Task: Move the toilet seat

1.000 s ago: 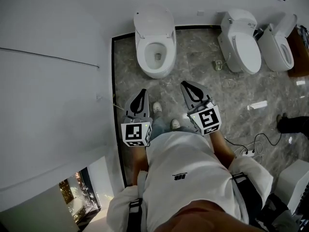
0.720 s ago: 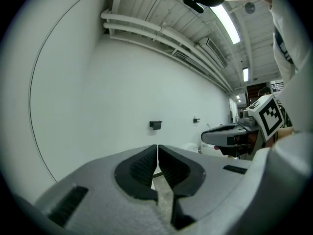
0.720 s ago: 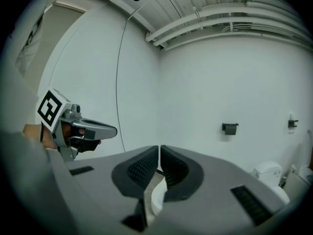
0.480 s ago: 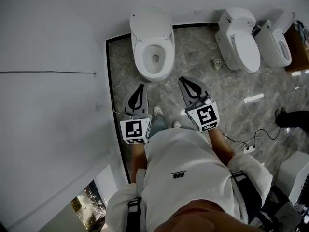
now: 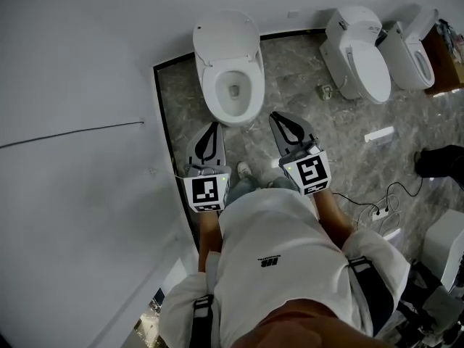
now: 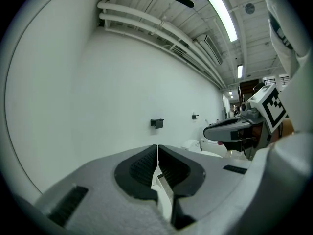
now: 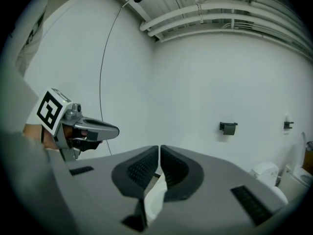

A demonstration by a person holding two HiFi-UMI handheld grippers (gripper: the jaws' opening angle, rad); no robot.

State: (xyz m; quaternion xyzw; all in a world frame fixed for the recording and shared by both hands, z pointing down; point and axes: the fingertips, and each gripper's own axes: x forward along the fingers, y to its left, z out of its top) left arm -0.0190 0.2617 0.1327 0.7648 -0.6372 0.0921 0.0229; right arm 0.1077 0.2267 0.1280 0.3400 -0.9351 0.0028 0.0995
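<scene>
A white toilet [image 5: 230,75] stands against the back wall, its lid [image 5: 226,33] raised and the seat ring [image 5: 217,85] lying down round the open bowl. My left gripper [image 5: 212,127] is shut and empty, just short of the bowl's front left. My right gripper [image 5: 279,117] is also shut and empty, at the bowl's front right. In the left gripper view the jaws [image 6: 157,148] meet, with a sliver of the white toilet [image 6: 164,192] behind them. The right gripper view shows the same: closed jaws [image 7: 159,149] and the white toilet [image 7: 155,199] below them.
Two more white toilets [image 5: 359,53] [image 5: 412,49] stand to the right. A white wall [image 5: 72,122] runs close on the left. Cables and a power strip [image 5: 373,212] and a small white box [image 5: 380,134] lie on the marble floor. Someone's dark shoe [image 5: 438,162] is at far right.
Both grippers have moved forward together toward the toilet, which now lies closer to their tips in the head view. Both stayed shut.
</scene>
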